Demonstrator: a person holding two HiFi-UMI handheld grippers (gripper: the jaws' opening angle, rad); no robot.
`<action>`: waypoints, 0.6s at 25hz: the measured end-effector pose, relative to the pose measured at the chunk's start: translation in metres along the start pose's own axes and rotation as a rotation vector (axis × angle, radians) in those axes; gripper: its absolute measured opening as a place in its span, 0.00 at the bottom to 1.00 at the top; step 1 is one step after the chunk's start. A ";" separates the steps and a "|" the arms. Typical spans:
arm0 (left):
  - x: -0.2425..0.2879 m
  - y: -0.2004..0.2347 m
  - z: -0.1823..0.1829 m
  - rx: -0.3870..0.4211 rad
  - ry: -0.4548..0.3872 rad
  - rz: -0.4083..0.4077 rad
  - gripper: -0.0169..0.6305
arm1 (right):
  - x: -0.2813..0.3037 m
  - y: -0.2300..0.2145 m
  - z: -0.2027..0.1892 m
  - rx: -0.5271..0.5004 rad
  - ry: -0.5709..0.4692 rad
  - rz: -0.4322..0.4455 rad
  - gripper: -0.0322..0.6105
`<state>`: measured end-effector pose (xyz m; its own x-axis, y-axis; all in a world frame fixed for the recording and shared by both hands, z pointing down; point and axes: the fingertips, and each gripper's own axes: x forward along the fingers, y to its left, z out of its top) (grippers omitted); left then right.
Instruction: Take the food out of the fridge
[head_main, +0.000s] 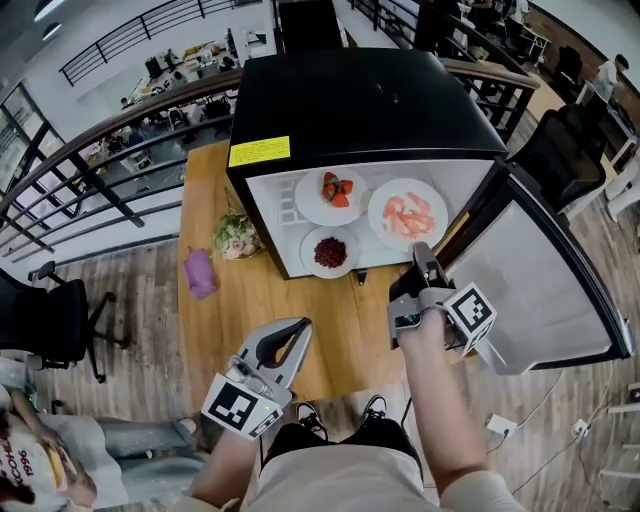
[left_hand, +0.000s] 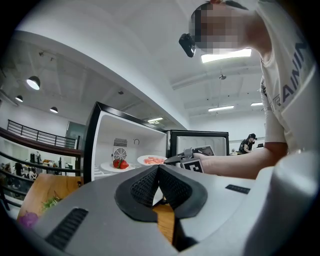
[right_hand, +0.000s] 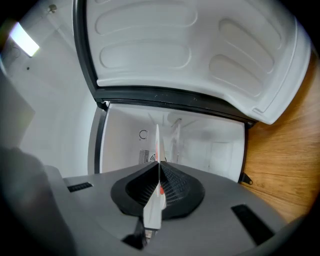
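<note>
A black mini fridge (head_main: 350, 105) stands open on a wooden table (head_main: 260, 310). Inside it are a plate of strawberries (head_main: 331, 195), a small plate of dark red berries (head_main: 330, 252) and a white plate of pink slices (head_main: 408, 213). My right gripper (head_main: 423, 252) is shut on the near rim of the pink-slice plate. In the right gripper view that plate (right_hand: 156, 142) shows edge-on, clamped between the pads of the gripper (right_hand: 159, 165). My left gripper (head_main: 298, 328) hangs over the table's front edge, shut and with nothing in it (left_hand: 159, 170). From there the strawberries (left_hand: 119, 163) are visible.
The fridge door (head_main: 555, 275) swings out to the right. On the table to the left of the fridge lie a bunch of greens and flowers (head_main: 236, 238) and a purple object (head_main: 199, 272). A black chair (head_main: 40, 320) stands at the far left, with a railing (head_main: 90, 160) behind.
</note>
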<state>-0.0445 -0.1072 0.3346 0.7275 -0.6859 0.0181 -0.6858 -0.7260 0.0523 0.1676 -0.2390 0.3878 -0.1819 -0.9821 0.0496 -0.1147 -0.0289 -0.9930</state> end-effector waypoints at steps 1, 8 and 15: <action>-0.001 -0.002 0.001 0.001 -0.001 -0.002 0.04 | -0.007 0.002 -0.002 -0.004 0.004 0.003 0.09; -0.003 -0.017 0.003 0.011 -0.003 -0.019 0.04 | -0.058 -0.001 -0.022 -0.009 0.073 0.016 0.09; -0.002 -0.032 0.001 0.011 0.004 -0.037 0.04 | -0.113 -0.043 -0.033 -0.067 0.154 -0.023 0.09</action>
<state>-0.0243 -0.0830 0.3318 0.7526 -0.6582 0.0200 -0.6584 -0.7515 0.0420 0.1605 -0.1209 0.4286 -0.3259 -0.9408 0.0934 -0.1840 -0.0338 -0.9823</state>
